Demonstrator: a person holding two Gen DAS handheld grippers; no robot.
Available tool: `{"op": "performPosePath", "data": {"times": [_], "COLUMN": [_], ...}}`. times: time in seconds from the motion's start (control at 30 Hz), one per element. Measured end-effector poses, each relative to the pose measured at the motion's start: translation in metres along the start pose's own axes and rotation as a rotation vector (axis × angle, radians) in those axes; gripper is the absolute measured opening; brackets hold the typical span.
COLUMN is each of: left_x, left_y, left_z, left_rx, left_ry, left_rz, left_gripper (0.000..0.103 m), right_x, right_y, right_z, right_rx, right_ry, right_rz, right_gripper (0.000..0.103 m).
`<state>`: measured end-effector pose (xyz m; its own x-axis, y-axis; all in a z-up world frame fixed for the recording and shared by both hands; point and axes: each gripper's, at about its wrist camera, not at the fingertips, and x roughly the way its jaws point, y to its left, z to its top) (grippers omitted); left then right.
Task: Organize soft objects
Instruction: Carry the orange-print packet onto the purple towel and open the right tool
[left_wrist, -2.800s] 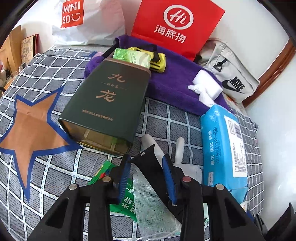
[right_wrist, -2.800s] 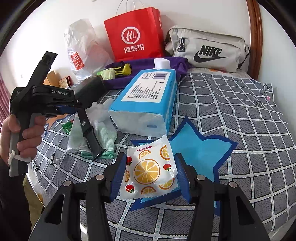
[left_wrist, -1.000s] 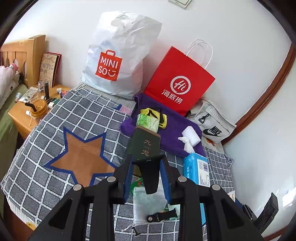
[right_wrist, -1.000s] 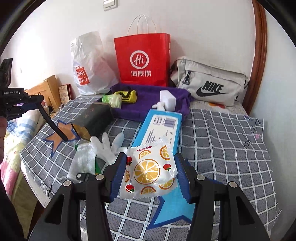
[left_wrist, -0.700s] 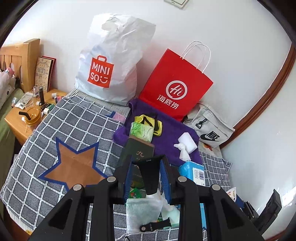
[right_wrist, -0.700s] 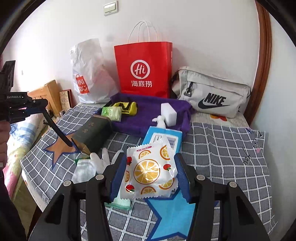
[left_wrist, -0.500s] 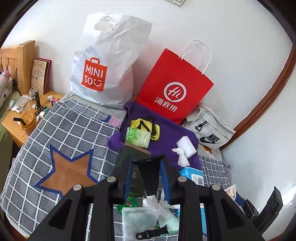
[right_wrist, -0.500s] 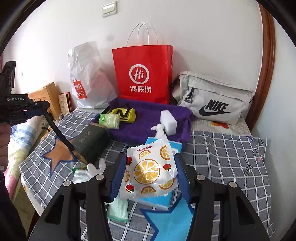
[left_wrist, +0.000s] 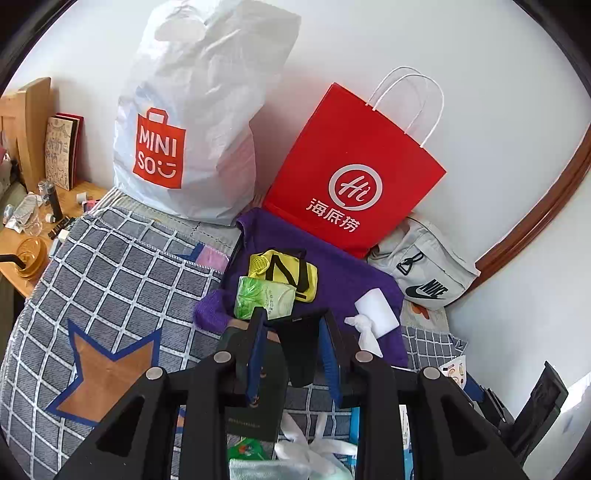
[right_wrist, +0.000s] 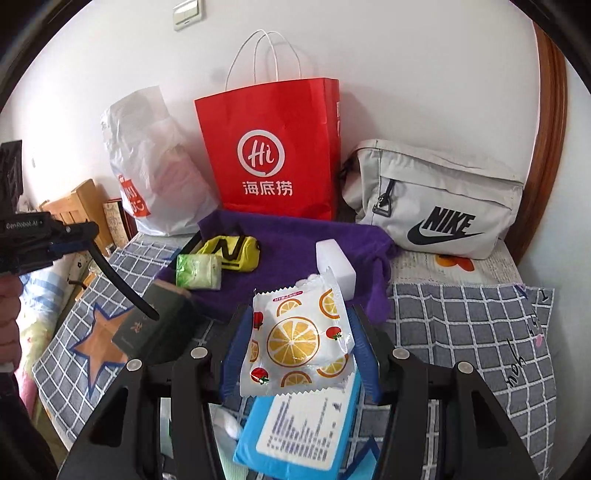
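Note:
My right gripper is shut on a white wet-wipe packet printed with orange slices, held above a blue tissue pack. My left gripper is shut on a black strap that hangs down; it also shows in the right wrist view. Ahead lies a purple towel bearing a green tissue packet, a yellow pouch and a white sponge. White gloves lie on the bed below the left gripper.
A dark green box lies on the checked bedspread. A Miniso plastic bag, a red paper bag and a grey Nike bag lean against the wall. A cluttered wooden side table stands at left.
Both grippers have risen and moved toward the purple towel, the left still holding the strap and the right still holding the packet. The towel and bags look closer now.

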<state>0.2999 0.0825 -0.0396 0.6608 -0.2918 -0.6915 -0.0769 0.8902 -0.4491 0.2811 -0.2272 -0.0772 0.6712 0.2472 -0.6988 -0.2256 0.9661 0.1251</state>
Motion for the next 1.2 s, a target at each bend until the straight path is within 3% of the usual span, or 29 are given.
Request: {"op": "performPosePath", "data": {"times": [0.47, 1.03, 1.2], "left_x": [0.05, 0.151, 0.17], "left_y": [-0.013, -0.014, -0.003], "left_z": [0.033, 0.049, 0.055], "left_rx": [0.01, 0.005, -0.013], "left_ry": [0.038, 0.211, 0.213], "left_rz": [-0.021, -0.028, -0.006], "left_gripper": [0.027, 0.027, 0.028], "right_x": [0.053, 0.124, 0.142], "right_y": [-0.01, 0.001, 0.009], "right_z": [0.026, 0.04, 0.04], "right_rx": [-0.002, -0.062, -0.103], "right_ry": [0.026, 0.112, 0.149], "right_rz": [-0.008, 0.024, 0.033], "right_gripper": [0.053, 0.053, 0.053]}}
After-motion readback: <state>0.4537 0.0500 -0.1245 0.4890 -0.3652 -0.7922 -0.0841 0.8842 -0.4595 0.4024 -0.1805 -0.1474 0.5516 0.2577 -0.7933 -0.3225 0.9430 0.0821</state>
